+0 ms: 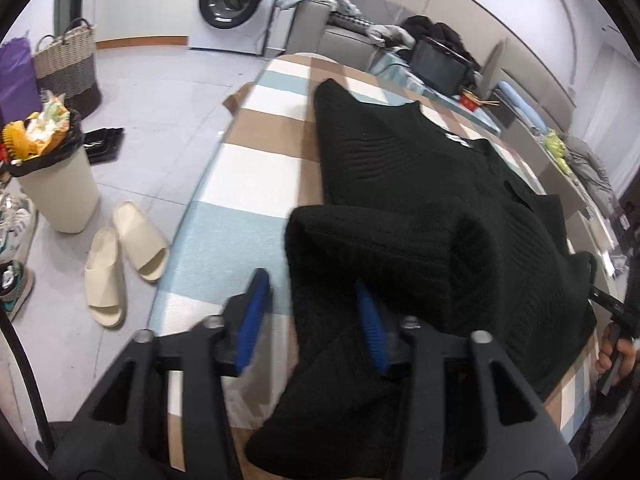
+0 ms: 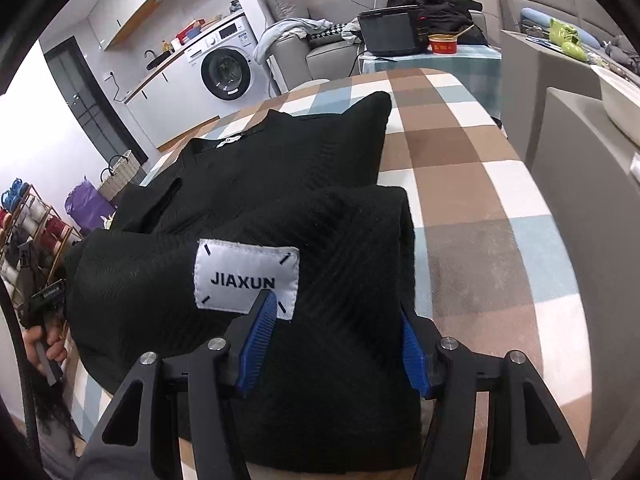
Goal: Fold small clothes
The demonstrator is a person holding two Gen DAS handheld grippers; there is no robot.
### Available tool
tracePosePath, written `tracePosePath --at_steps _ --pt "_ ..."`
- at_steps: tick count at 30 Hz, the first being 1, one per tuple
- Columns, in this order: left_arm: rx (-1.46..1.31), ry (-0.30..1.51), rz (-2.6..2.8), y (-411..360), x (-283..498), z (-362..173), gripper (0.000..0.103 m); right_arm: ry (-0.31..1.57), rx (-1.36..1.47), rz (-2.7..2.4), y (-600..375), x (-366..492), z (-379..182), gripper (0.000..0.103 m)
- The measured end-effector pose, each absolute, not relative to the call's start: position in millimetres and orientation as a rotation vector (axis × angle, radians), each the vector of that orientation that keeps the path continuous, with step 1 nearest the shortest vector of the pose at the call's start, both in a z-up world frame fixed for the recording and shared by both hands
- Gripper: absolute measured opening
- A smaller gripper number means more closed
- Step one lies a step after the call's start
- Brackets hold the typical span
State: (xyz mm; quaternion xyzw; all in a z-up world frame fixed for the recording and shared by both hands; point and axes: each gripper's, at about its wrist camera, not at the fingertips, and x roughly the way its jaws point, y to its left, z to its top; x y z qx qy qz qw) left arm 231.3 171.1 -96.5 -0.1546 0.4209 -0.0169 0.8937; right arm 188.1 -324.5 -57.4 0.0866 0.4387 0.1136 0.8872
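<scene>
Bottom fold laid over, both grippers let go

The black knit sweater (image 2: pixel 280 184) lies on the checked table (image 2: pixel 480 184), its near hem doubled back. Left gripper (image 1: pixel 316 320) and right gripper (image 2: pixel 340 334) stand parted, pads loose around cloth. Soft, thick, floppy: likely best pinched at folded corners.

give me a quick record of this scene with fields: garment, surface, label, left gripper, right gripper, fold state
garment: black knit sweater, lower part folded up over the body
surface: checked cloth in brown, white and blue
label: white patch reading JIAXUN, facing up on the folded part
left gripper: open, fingers astride the fold's edge
right gripper: open, fingers apart over the fold, not pinching
fold state: first fold laid, more to do
</scene>
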Motion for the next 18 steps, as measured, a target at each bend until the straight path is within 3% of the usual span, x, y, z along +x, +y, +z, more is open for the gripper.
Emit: tracePosePath --at_steps 1,4,8,10,13,15,18 --pt "-0.314 0.877 -0.056 168.3 232.5 -97.3 0.022 0.912 0.172 0.236 -323.2 190.0 -57.5 0.06" --pt "-0.275 0.878 -0.061 159.6 233.4 -96.2 0.022 0.92 0.16 0.255 -317.4 197.4 -59.9 0.055" --pt "-0.318 0.891 -0.044 171.3 228.5 -91.7 0.027 0.928 0.127 0.263 -315.2 199.4 -57.9 0.053" --pt "-0.329 0.877 -0.01 181.3 219.4 -84.8 0.045 0.917 0.165 0.251 -322.9 198.0 -53.2 0.054" --pt "-0.319 0.805 0.006 187.1 206.3 -69.5 0.066 0.884 0.224 0.232 -335.3 193.6 -42.4 0.069" --pt "-0.323 0.795 -0.017 186.4 204.9 -63.9 0.067 0.858 0.25 0.251 -338.7 193.4 -35.8 0.083" --pt "-0.331 0.781 -0.066 180.1 211.0 -61.2 0.067 0.862 0.24 0.272 -333.3 201.1 -35.2 0.084"
